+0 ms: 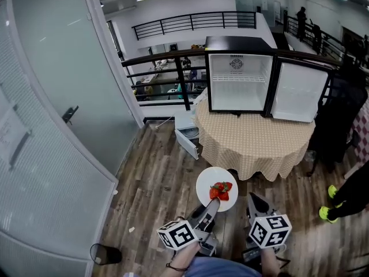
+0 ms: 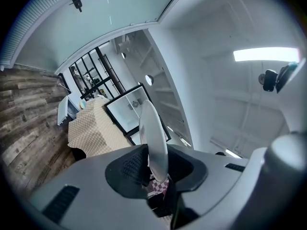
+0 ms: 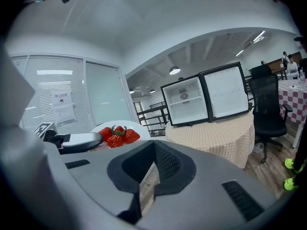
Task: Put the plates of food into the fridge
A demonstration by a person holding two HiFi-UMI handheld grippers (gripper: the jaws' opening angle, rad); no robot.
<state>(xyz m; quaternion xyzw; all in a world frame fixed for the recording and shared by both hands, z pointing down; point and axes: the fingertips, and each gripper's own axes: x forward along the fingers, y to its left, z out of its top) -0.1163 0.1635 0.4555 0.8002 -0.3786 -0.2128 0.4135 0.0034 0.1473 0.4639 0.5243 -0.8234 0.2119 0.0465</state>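
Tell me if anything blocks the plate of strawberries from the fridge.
Nothing visible does. The left hand-held gripper holds the plate above the wooden floor; the fridge stands on the table ahead, door swung open, inside apparently empty.

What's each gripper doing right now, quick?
Left gripper: closed on the rim of the plate of strawberries.
Right gripper: closed, holding nothing.

the plate (image 1: 204,183) is white, the strawberries (image 1: 221,191) on it red with green tops. the fridge (image 1: 239,91) is black outside, white inside. the tablecloth (image 1: 253,140) looks beige with a fine check, i think. the floor (image 1: 153,180) is grey-brown wood plank. neon yellow-green shoes (image 1: 326,214); a red-and-white checked cloth (image 3: 291,89).
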